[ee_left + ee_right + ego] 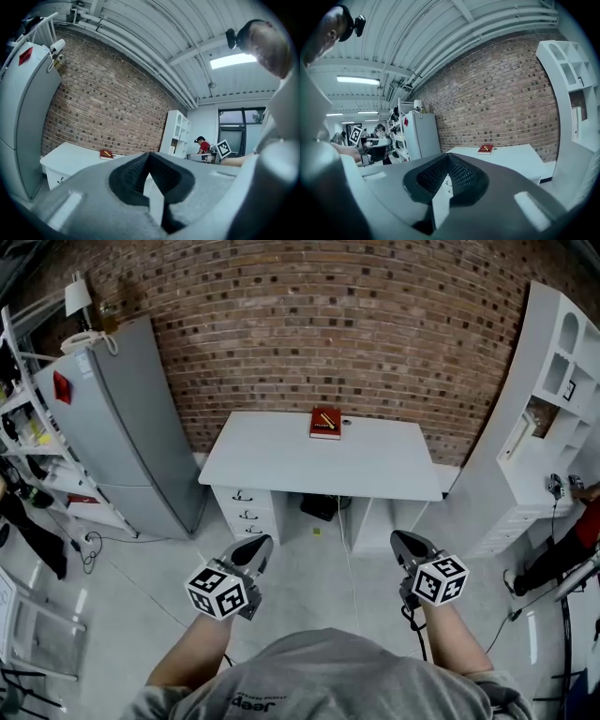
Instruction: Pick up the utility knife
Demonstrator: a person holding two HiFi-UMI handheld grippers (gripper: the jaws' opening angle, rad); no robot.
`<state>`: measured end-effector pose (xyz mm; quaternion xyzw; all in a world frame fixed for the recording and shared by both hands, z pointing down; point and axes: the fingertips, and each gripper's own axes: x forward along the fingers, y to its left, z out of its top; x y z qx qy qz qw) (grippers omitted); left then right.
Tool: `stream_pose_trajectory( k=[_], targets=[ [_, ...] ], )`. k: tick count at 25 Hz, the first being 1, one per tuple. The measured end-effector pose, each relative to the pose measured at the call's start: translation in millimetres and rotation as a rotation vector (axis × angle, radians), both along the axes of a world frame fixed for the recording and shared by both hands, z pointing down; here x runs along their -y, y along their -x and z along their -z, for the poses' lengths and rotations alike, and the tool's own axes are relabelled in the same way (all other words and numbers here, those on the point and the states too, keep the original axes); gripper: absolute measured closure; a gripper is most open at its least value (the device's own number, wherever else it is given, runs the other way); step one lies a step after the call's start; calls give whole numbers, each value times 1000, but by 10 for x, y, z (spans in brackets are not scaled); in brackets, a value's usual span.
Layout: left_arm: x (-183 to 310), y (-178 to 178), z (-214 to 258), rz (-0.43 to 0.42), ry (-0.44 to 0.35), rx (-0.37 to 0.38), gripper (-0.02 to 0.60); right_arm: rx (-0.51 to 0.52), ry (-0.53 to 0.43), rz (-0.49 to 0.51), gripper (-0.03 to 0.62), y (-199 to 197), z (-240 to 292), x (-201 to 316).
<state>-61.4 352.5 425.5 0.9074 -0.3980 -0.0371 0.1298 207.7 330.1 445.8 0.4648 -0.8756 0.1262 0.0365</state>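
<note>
- Desk (281, 460): white, set against the brick wall (375, 324). Its drawers (246, 505) are seen only in part below the front edge.
- Red book (318, 431): laid at the tabletop's back edge, near the middle.
- Utility knife (327, 420): yellow, laid on top of the book. Its blade end is too small to be made out.
- Small dark item (346, 422): placed just beside the book's right edge. It is not identifiable.
- Left gripper (255, 549) and right gripper (408, 545): held low in front of the desk, well apart from the knife. Each pair of jaws is closed tip to tip, and nothing is held.
- Hands: largely hidden behind the marker cubes (217, 591).
- Shelving unit (553, 381): stands at the right and is cut off by the frame edge.
</note>
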Motion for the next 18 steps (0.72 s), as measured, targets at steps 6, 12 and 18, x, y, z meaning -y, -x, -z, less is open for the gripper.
stream_pose_trajectory(
  k=[6,12,18],
  targets=[
    [-22,-341,20,23,-8,-4,583,-8,-9,15,585,-355,24,-10],
    [-35,-703,-49,34,-2,-15,583,-18,-21,37,585,-666,-11,29],
    [94,-810,-115,33,15,-5,583,-8,-4,52,585,-736,-114,189]
  ],
)
